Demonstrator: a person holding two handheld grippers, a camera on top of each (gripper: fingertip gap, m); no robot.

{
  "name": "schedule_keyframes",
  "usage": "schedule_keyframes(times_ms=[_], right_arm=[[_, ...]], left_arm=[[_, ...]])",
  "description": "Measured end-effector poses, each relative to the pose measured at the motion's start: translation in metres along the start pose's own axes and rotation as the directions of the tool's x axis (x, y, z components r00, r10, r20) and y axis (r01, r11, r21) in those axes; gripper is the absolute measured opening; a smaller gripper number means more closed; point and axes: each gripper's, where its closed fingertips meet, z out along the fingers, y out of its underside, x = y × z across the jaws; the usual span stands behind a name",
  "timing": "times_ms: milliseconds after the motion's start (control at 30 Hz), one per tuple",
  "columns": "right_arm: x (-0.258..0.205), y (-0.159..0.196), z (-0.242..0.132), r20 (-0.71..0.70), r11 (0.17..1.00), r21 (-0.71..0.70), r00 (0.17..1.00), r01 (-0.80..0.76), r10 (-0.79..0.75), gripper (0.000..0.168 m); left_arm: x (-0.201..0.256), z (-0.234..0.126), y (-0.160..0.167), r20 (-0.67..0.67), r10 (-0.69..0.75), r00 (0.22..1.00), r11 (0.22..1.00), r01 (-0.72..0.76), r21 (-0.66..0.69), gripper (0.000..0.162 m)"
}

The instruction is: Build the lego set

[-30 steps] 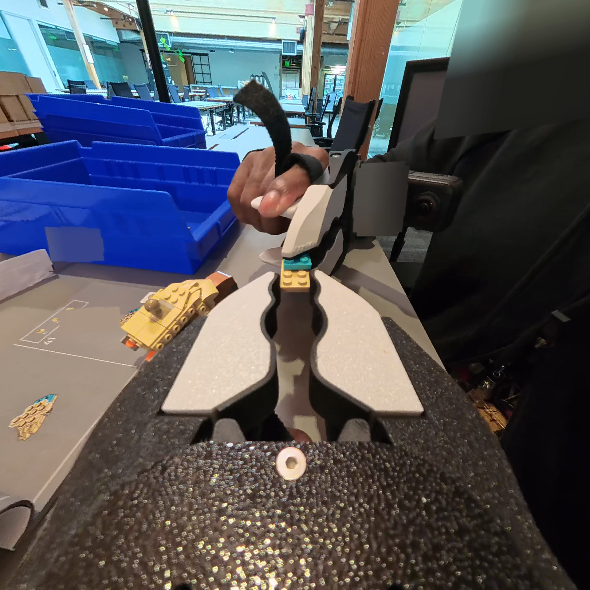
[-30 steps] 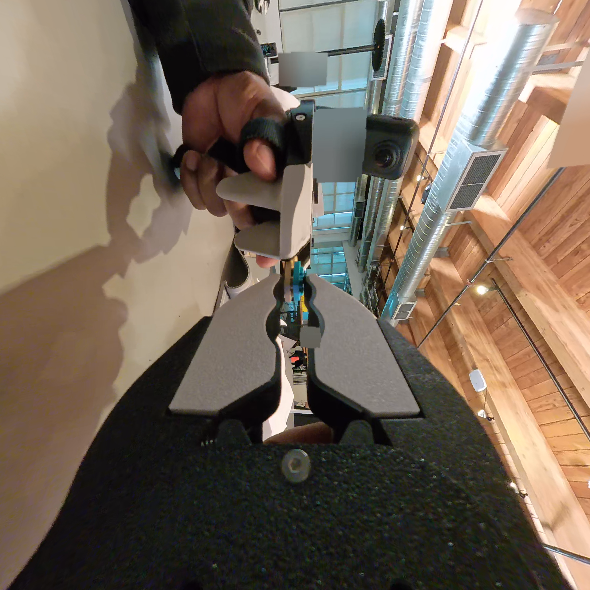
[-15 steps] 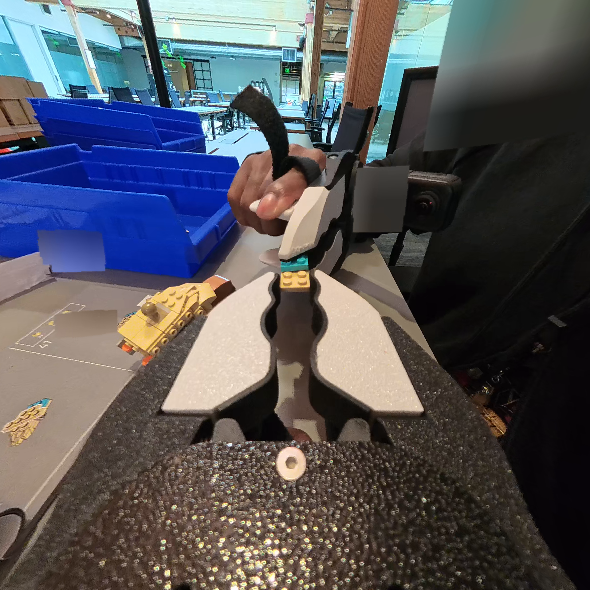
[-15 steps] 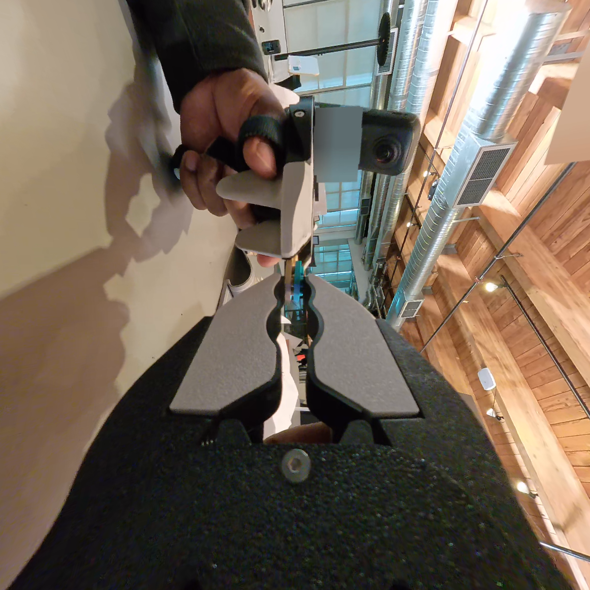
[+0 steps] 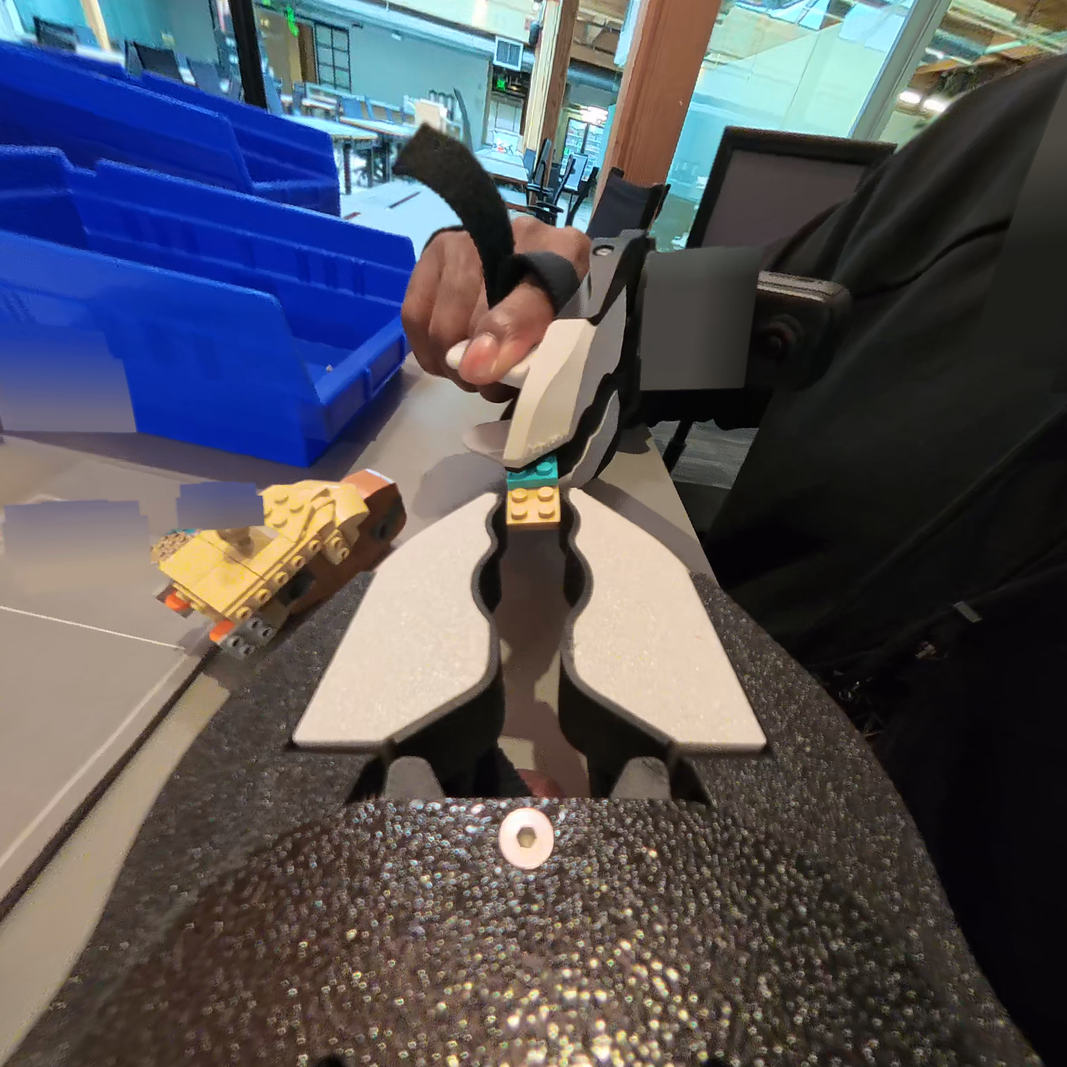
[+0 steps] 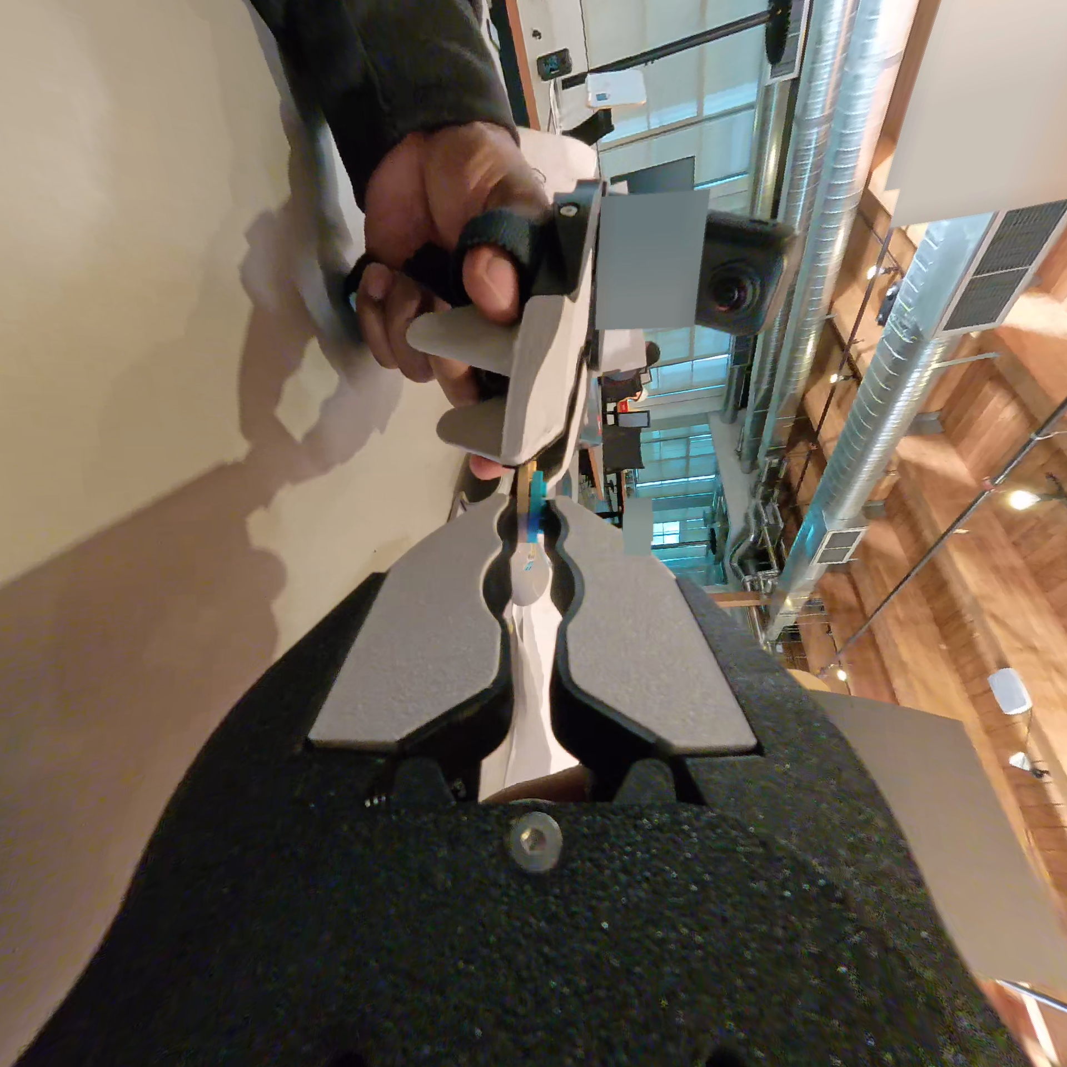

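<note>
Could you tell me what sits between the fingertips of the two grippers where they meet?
In the left wrist view, a tan brick and a teal brick stacked together bridge the left gripper and the right gripper.

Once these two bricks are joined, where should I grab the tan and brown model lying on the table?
Grip the tan and brown model across its long flanks, coming from above. It lies lengthwise on the grey table with studs and slopes on top, so the straighter side walls likely seat the fingers better. Avoid the small orange pieces at its near end, which could pop off.
</note>
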Motion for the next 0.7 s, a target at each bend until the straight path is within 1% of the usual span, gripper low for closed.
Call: schedule_keyframes(times_ms=[100,233,333,467,600,700], right_arm=[[0.002,0.004,0.001,-0.018,0.998,0.014,0.998,-0.058,0.058,0.008],[0.005,0.006,0.003,-0.076,0.999,0.010,0.996,-0.039,0.040,0.009],[0.007,0.011,0.005,-0.100,0.999,-0.018,0.994,-0.046,0.044,0.019],[0.011,0.010,0.003,-0.110,0.995,0.005,0.989,-0.101,0.101,0.027],[0.012,0.010,0.005,-0.120,0.995,-0.010,0.988,-0.096,0.094,0.027],[0.009,0.010,0.007,-0.108,0.996,-0.017,0.990,-0.089,0.086,0.018]], left_arm=[[-0.004,0.000,-0.003,-0.002,-0.054,0.999,0.998,0.054,0.022,0.016],[-0.006,-0.003,-0.006,-0.002,-0.074,0.997,0.996,0.074,0.048,0.017],[-0.006,-0.005,-0.008,-0.001,-0.084,0.996,0.994,0.084,0.070,0.017],[-0.011,-0.009,-0.011,0.008,-0.121,0.993,0.988,0.119,0.100,0.017],[-0.015,-0.006,-0.008,0.039,-0.132,0.990,0.989,0.129,0.078,0.017],[-0.014,-0.004,-0.006,0.042,-0.119,0.992,0.991,0.116,0.059,0.017]])
